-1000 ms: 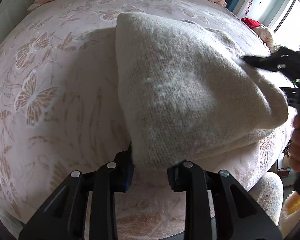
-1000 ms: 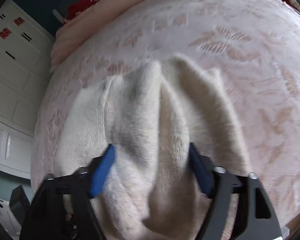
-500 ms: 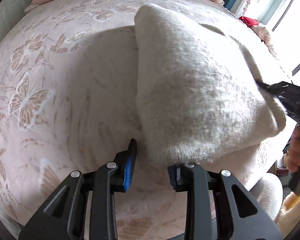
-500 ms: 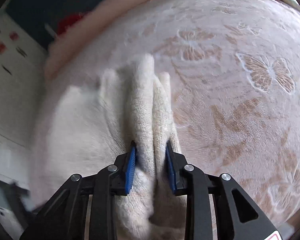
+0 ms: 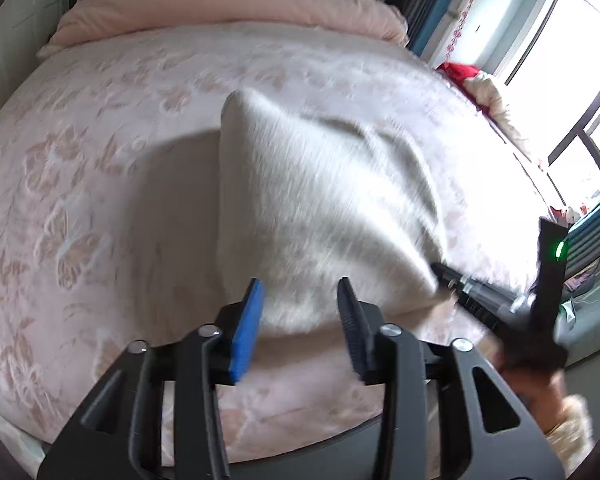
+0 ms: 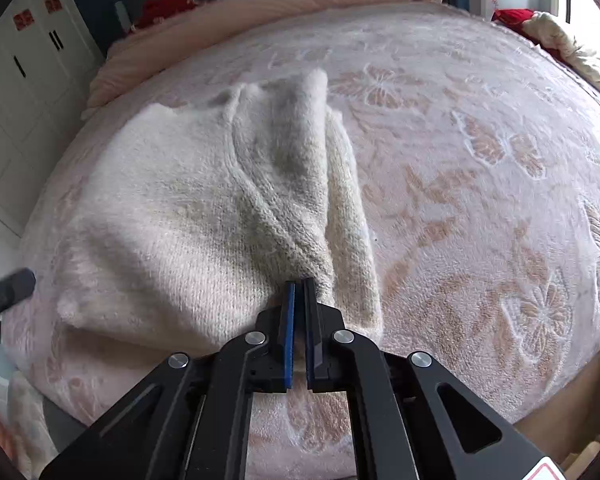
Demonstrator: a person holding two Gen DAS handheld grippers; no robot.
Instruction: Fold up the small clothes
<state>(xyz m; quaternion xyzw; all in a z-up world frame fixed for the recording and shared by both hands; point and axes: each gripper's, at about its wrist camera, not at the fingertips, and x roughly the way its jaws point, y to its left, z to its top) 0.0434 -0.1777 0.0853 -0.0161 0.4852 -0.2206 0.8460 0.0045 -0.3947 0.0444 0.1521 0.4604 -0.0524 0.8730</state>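
Observation:
A cream knitted sweater [image 5: 320,208] lies bunched on the pink butterfly-patterned bedspread [image 5: 100,200]. My left gripper [image 5: 300,292] hovers above the sweater's near hem. Its jaws are opening, and the blue pad [image 5: 248,320] and the black one press on nothing. My right gripper [image 6: 299,286] is shut on a pinch of the sweater [image 6: 172,216] at its near right side, where creases fan out from the tips. In the left wrist view the right gripper [image 5: 440,270] bites the sweater's right corner, with a hand behind it.
A rolled pink quilt [image 5: 228,8] lies across the head of the bed. White cupboards [image 6: 16,80] stand to the left, and a bright window [image 5: 572,80] with red cloth [image 5: 456,70] is on the right. The bed's front edge [image 5: 300,432] runs just under the grippers.
The left gripper let the sweater's hem go, widened and rose away from it. The right jaws closed from wide apart to a tight pinch on a fold and shifted sideways.

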